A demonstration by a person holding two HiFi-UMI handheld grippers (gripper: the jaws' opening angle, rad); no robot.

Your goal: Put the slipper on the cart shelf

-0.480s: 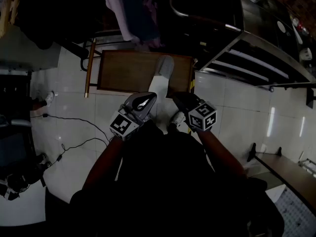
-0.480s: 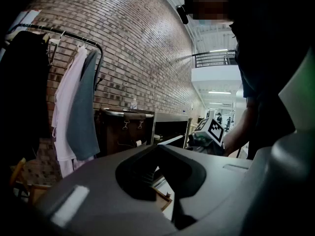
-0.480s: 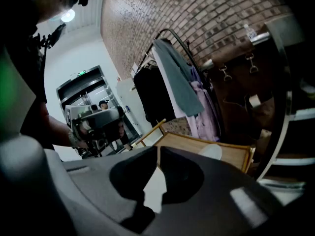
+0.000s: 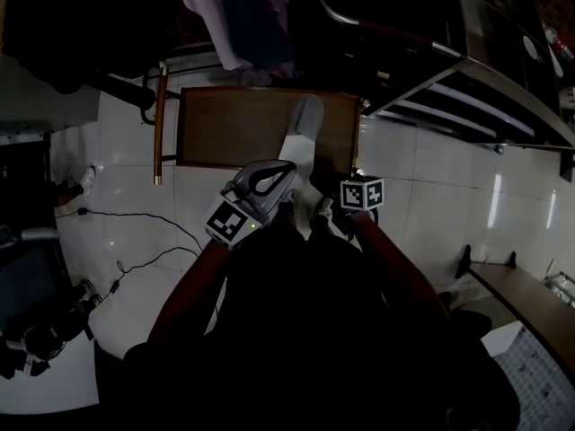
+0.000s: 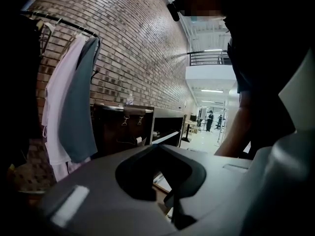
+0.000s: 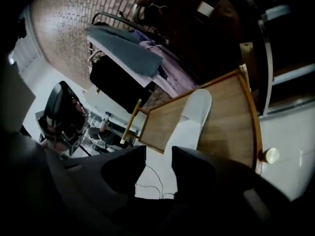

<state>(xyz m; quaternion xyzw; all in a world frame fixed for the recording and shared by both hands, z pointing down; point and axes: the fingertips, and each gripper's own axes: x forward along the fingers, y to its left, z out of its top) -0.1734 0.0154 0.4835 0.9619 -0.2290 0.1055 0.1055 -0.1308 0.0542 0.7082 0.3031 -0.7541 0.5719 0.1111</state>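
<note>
A pale grey slipper [image 4: 304,119] lies lengthwise on the brown wooden cart shelf [image 4: 225,128], its near end hanging over the front edge. In the right gripper view the slipper [image 6: 193,114] rests on the shelf [image 6: 226,117] just ahead of the jaws. My right gripper [image 4: 325,187] hovers short of the slipper's near end. Its jaws [image 6: 158,151] stand apart, and only floor and a cable show between them, so it is open. My left gripper [image 4: 287,167] is beside it on the left, tips meeting [image 5: 155,146], shut on nothing.
Clothes [image 4: 234,16] hang on a rack behind the cart. The cart's wooden handle post [image 4: 160,124] stands at its left. A metal-framed unit [image 4: 467,106] is at the right, a wooden bench [image 4: 521,303] at the lower right. A cable [image 4: 135,232] trails over the white tiles.
Both grippers have edged slightly toward the shelf, and the right gripper's marker cube has turned. The slipper lies where it did.
</note>
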